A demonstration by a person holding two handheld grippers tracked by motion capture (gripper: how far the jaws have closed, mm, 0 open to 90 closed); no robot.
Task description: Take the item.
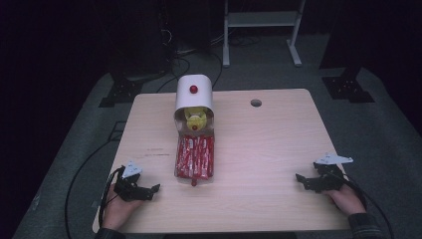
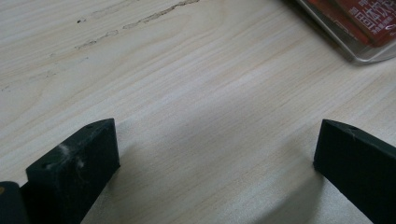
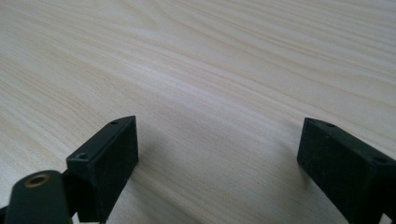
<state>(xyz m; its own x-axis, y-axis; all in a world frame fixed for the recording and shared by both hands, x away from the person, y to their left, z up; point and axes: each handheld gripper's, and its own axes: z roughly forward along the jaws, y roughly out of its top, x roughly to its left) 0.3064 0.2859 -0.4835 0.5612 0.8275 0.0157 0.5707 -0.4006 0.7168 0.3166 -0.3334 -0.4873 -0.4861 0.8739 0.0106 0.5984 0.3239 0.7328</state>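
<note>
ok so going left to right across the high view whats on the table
left gripper → red packet with the white container behind it → table hole → right gripper

Red packets [image 2: 369,23] cut off by top-right edge; print blurred. Yellow item [image 1: 195,118] half hidden inside white container [image 1: 194,92].

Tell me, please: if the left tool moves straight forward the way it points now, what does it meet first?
Probably the red snack packet. The left tool is open over bare table, and the packet's clear corner lies ahead; depth is uncertain.
</note>
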